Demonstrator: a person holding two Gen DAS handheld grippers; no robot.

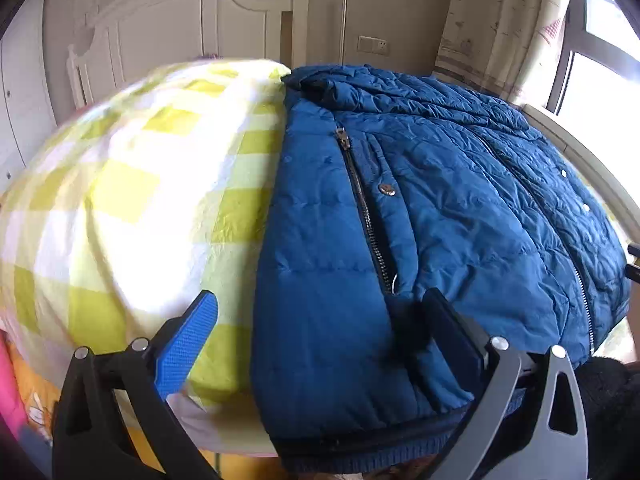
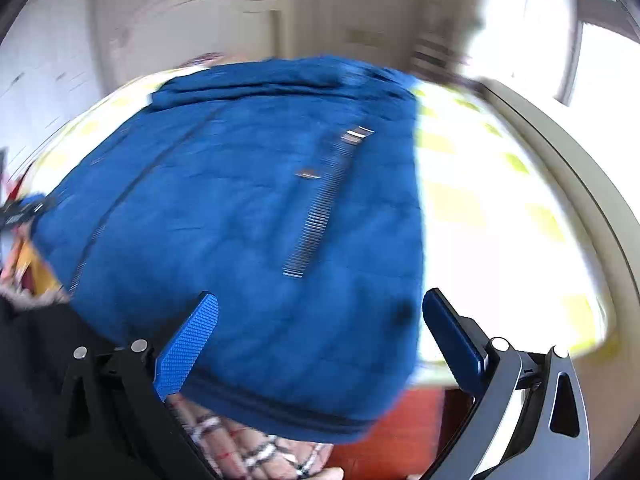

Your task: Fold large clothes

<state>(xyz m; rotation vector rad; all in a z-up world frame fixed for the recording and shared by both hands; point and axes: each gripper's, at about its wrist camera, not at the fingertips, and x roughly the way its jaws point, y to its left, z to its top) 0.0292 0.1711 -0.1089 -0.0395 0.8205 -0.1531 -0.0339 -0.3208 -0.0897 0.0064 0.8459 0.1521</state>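
Observation:
A blue quilted puffer jacket [image 1: 440,216] lies spread on a bed with a yellow and white checked cover [image 1: 132,200], its zippers and snaps facing up and its dark hem toward me. My left gripper [image 1: 320,312] is open, hovering over the jacket's near left hem, with one blue pad [image 1: 188,344] over the cover. In the right wrist view, which is motion-blurred, the jacket [image 2: 240,216] fills the middle. My right gripper [image 2: 320,312] is open above the jacket's near right hem and holds nothing.
A white headboard [image 1: 180,28] and wall stand behind the bed. A curtain [image 1: 492,24] and bright window [image 1: 600,64] are at the right. A pale bed frame edge [image 2: 580,184] runs along the right. Plaid cloth [image 2: 248,452] and red floor [image 2: 384,432] show below.

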